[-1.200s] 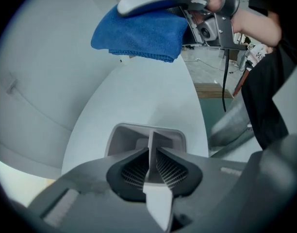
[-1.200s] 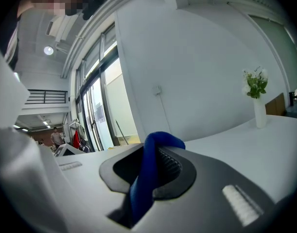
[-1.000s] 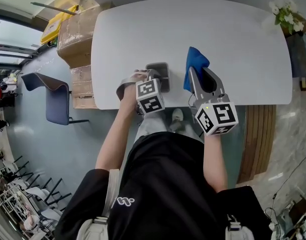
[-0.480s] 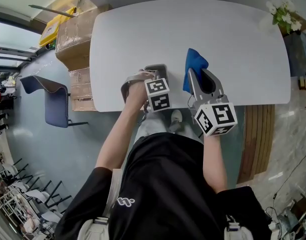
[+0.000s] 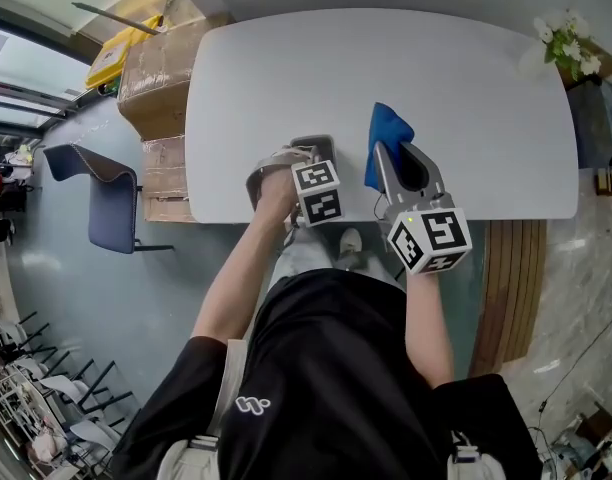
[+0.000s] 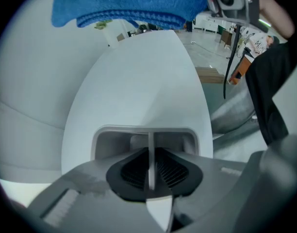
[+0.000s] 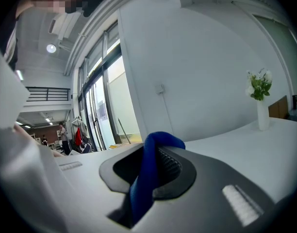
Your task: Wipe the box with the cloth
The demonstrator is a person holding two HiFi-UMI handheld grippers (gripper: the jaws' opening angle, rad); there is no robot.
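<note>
R gripper (image 5: 384, 156) clamped on cloth (image 5: 390, 128), cloth hanging clear of table (image 5: 466, 88). L gripper (image 6: 149, 165) pinching near wall of box (image 5: 328, 153), which sits at near table edge. Box lies just left of cloth, not touching. R hand does the wipe: needs to go left + down onto box.

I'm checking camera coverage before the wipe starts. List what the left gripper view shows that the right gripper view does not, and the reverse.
Only the left gripper view: the grey open-topped box, its thin wall pinched by the left gripper. Only the right gripper view: the white vase of white flowers, and the right gripper shut on a fold of the blue cloth. Both: that cloth and the white tabletop.
</note>
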